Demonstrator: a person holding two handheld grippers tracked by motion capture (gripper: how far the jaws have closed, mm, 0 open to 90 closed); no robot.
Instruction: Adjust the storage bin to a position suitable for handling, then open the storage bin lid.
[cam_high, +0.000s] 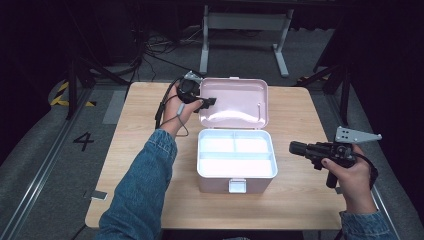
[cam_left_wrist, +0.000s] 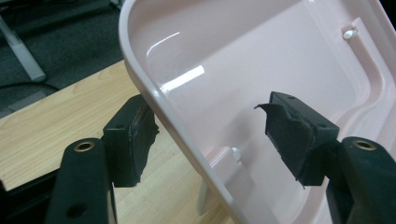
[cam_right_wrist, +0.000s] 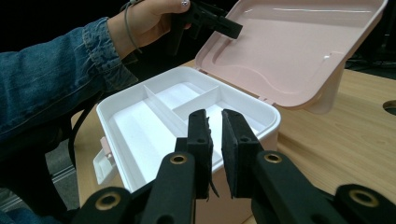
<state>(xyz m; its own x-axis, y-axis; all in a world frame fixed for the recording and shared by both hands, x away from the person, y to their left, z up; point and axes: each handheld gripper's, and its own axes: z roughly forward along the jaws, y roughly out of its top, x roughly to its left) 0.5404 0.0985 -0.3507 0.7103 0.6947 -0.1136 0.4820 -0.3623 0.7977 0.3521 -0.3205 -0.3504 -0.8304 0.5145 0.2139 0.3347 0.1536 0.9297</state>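
Right gripper (cam_right_wrist: 215, 140) is nearly shut on nothing, hovering just beside the white box (cam_high: 236, 160). Left gripper (cam_left_wrist: 210, 135) spread wide, straddling the raised pink lid's (cam_high: 234, 101) rim on the wooden table (cam_high: 140, 150).

The desk (cam_high: 150, 200) is seen from above, looking forward and down. The pink lid (cam_left_wrist: 261, 74) is viewed very close from the left gripper (cam_left_wrist: 210, 135). The open box (cam_right_wrist: 187, 107), toward 12 o'clock, is shared by all views.
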